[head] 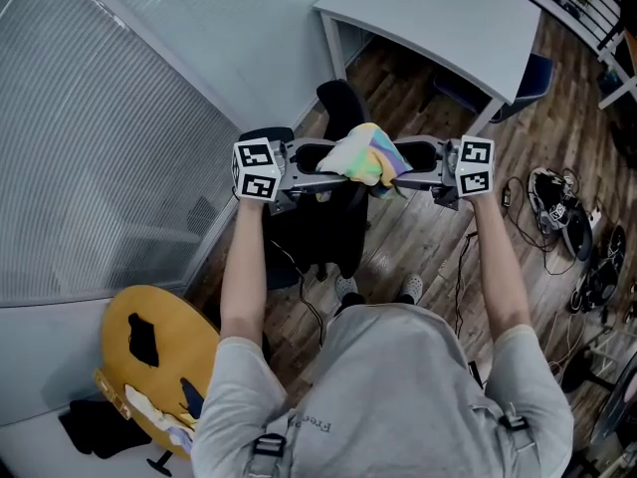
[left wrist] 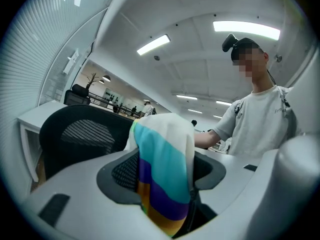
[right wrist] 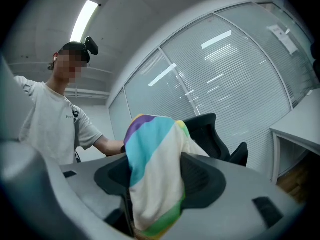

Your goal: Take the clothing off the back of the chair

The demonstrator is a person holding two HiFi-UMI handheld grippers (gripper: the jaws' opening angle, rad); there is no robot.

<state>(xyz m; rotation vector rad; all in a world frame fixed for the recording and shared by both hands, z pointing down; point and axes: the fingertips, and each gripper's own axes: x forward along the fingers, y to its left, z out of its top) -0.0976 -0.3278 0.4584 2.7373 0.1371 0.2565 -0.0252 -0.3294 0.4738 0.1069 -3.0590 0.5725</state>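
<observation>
Person (head: 398, 406): arms stretched toward chair (head: 333, 222)
Left gripper (head: 320, 173): clamped on clothing (head: 363, 154), left end
Right gripper (head: 410, 169): clamped on its right end

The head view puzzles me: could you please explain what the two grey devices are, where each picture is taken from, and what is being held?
There is no robot here: a person holds a two-jaw gripper in each hand. The head view looks down from a camera on the person's head. The other two pictures come from cameras riding on the left gripper and the right gripper, looking along their jaws. Both grippers are closed on a striped cloth, over a black office chair that stands on a wooden floor.
</observation>
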